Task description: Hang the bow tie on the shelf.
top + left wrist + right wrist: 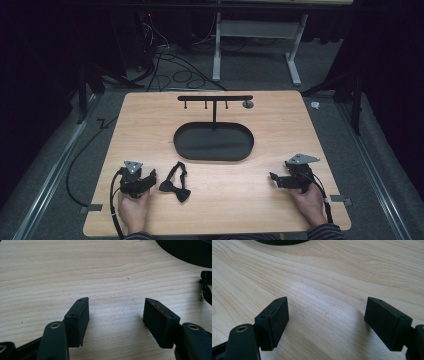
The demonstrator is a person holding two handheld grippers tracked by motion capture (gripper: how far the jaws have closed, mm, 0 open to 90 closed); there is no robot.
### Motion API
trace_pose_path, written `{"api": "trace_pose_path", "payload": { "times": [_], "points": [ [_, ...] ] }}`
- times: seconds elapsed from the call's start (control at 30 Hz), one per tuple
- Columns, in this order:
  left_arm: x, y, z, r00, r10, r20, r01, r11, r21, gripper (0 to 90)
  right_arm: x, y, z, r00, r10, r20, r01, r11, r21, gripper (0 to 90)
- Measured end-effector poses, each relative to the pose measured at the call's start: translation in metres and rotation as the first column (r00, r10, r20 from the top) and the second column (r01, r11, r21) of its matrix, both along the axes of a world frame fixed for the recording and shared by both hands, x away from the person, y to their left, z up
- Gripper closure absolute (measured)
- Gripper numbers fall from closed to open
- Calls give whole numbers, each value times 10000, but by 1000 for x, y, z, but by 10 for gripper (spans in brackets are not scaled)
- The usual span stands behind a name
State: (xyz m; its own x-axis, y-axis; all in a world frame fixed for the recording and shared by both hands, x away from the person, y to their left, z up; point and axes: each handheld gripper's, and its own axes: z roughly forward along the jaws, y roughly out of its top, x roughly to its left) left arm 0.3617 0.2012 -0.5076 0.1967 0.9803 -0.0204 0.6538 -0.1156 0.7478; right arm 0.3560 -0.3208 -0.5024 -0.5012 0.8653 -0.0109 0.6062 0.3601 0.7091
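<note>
Black jaws stand wide apart on both tools, with only bare wood between them: the left gripper (pixel 150 178) and the right gripper (pixel 274 178) each rest on the table (pixel 280 125), holding nothing. Judging by this, nothing has begun. A bow tie (pixel 176 184) lies just beside the left gripper, on its inner side, untouched. Ahead of both, between them, sits an oval tray (pixel 214 142), empty, with a hook stand (pixel 215 98) rising from its far edge, nothing hung.
</note>
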Motion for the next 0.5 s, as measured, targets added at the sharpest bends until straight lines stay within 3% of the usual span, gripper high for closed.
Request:
{"api": "trace_pose_path", "payload": {
  "times": [0.5],
  "points": [
    [0,0,0,10000,-58,26,58,10000,-16,384,0,0,0,10000,23,13,-23,10000,-25,207]
  ]
}}
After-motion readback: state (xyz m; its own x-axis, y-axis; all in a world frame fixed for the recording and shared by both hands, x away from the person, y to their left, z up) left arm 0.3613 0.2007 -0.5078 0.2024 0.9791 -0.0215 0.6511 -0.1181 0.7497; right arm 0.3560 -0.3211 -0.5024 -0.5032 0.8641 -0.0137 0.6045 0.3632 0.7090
